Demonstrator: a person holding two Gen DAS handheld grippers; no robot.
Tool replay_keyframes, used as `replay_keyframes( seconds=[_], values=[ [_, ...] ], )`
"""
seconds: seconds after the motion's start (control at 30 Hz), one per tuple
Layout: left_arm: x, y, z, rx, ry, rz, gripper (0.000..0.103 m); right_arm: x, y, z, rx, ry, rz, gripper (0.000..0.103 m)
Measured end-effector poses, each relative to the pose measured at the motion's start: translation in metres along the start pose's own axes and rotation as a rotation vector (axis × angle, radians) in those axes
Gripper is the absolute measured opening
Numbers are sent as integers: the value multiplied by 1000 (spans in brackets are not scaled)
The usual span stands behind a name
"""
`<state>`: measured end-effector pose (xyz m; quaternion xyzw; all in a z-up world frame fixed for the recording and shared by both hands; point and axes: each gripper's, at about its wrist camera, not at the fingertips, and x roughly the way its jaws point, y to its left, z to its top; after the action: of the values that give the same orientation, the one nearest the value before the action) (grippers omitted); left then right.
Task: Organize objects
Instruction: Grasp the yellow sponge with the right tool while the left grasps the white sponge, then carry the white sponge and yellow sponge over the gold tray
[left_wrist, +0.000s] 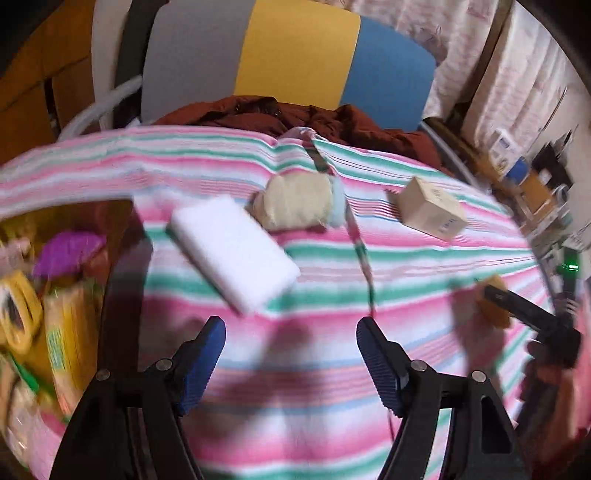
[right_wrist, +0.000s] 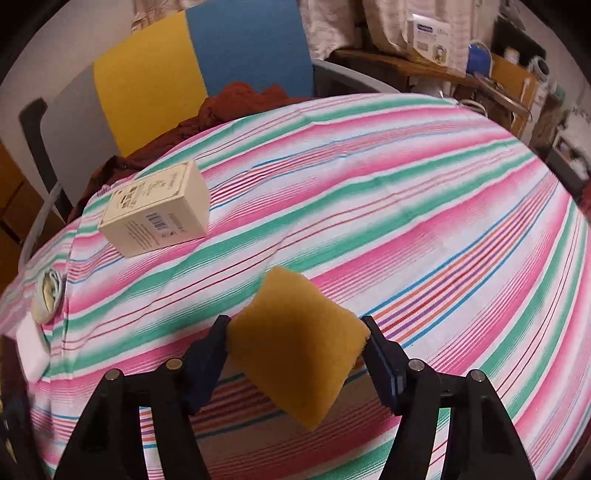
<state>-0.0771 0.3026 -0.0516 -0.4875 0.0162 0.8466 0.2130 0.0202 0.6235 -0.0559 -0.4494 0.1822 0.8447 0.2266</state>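
The striped cloth (left_wrist: 332, 280) covers the whole table, and everything I have to sort lies on it. At about nine o'clock from my left gripper (left_wrist: 291, 343) sits a dark bin (left_wrist: 122, 258), already crowded with a yellow packet, something purple and other bits too blurred to name; I judge that is where loose things belong.

My left jaws stand wide apart with nothing between them, hovering above the cloth. The white sponge block (left_wrist: 236, 251) is the nearest loose thing, at about eleven o'clock from those jaws and just beside the bin. Its long axis runs from upper left to lower right across my view, so I would need to turn the jaws to close across its short side. Past it at twelve o'clock is a beige rolled cloth (left_wrist: 295, 203), and at about one o'clock, well apart, a cream box (left_wrist: 430, 208).

My right gripper (right_wrist: 297, 347) is closed on a yellow scouring sponge (right_wrist: 295, 350), pinched by two opposite edges and tilted, clear of the table. In its view the box lies at ten o'clock and the bin's edge at the far left, about nine o'clock. So the left hand is nearer the white block, while the right must carry its sponge leftward across the table.
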Motion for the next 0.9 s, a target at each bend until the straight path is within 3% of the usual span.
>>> replay_keyframes(
  seconds=[0.2, 0.4, 0.63, 0.77, 0.9],
  values=[
    [34, -10, 26, 73, 22, 171, 78, 0, 2, 5, -4, -18, 22, 70],
    [61, 1, 37, 22, 65, 252, 84, 0, 0, 7, 23, -14, 38, 70],
    [52, 12, 31, -33, -9, 208, 75, -6, 5, 6, 6, -35, 41, 70],
    [40, 10, 11, 6, -64, 169, 73, -6, 4, 6, 9, -31, 52, 70],
    [24, 14, -11, -19, -125, 87, 73, -7, 5, 6, 1, -36, 51, 70]
  ],
)
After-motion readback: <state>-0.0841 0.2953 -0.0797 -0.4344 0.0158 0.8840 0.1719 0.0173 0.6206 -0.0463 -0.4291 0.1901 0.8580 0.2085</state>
